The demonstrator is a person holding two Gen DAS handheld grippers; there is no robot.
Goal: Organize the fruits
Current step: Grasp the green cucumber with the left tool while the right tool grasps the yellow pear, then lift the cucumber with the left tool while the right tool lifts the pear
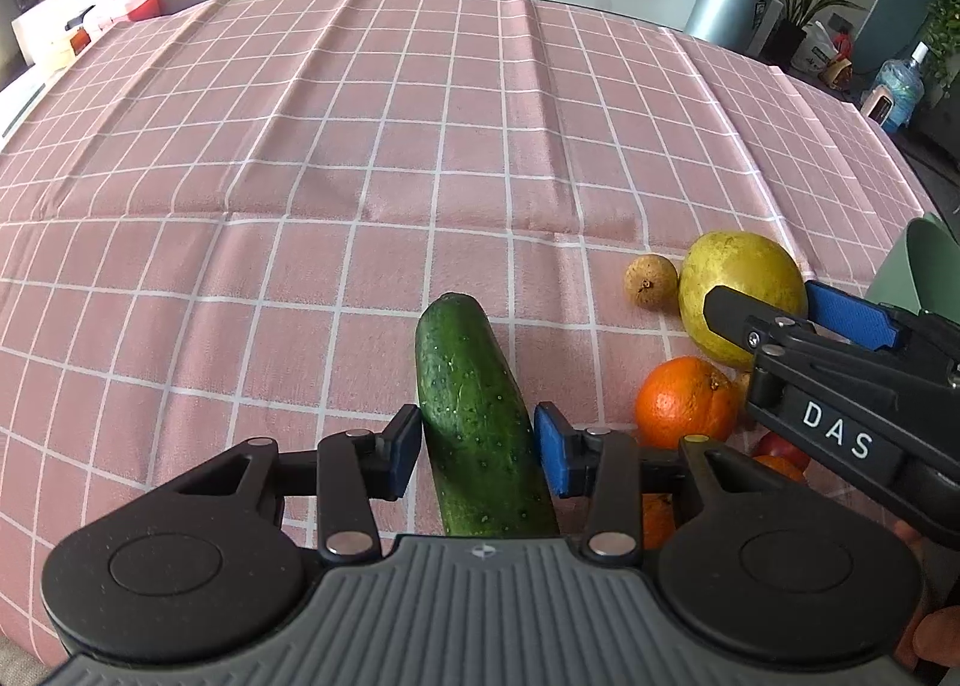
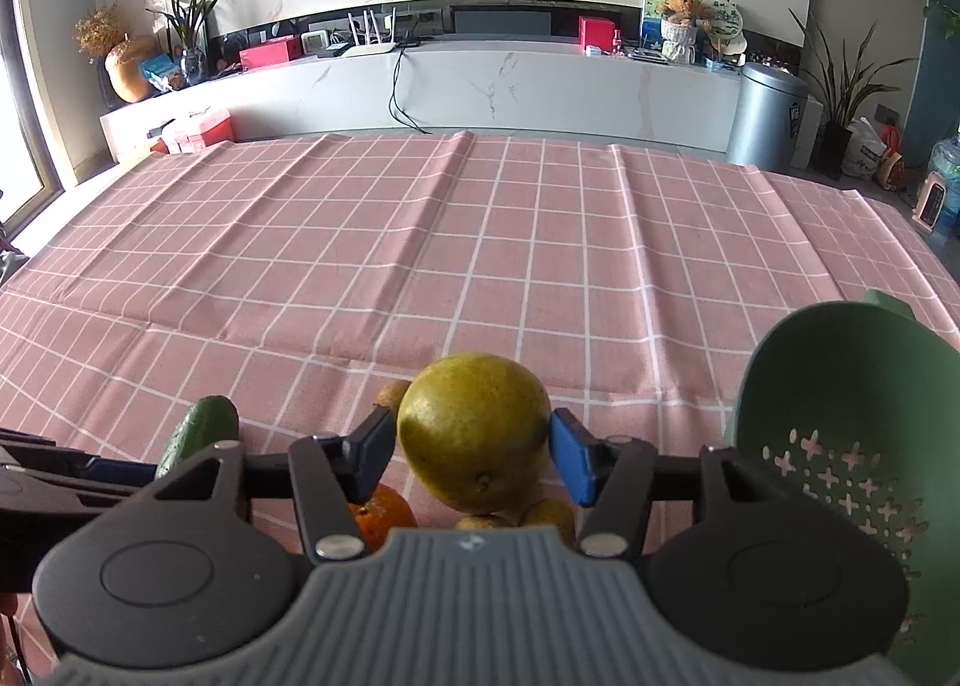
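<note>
My left gripper (image 1: 477,449) is shut on a dark green cucumber (image 1: 474,416) that points away over the pink checked tablecloth. My right gripper (image 2: 474,455) is shut on a large yellow-green citrus fruit (image 2: 474,428); it also shows in the left wrist view (image 1: 741,290) with the right gripper's fingers (image 1: 846,314) around it. An orange (image 1: 684,401) and a small brown fruit (image 1: 651,279) lie on the cloth beside the citrus. More small fruits (image 2: 543,515) lie under the right gripper. The cucumber's tip (image 2: 201,428) shows at the left of the right wrist view.
A green perforated colander (image 2: 852,446) stands on the cloth at the right, close to the right gripper. A red fruit (image 1: 780,449) lies partly hidden behind the right gripper. The tablecloth (image 2: 420,242) stretches far ahead; a white cabinet and a metal bin (image 2: 765,116) stand beyond it.
</note>
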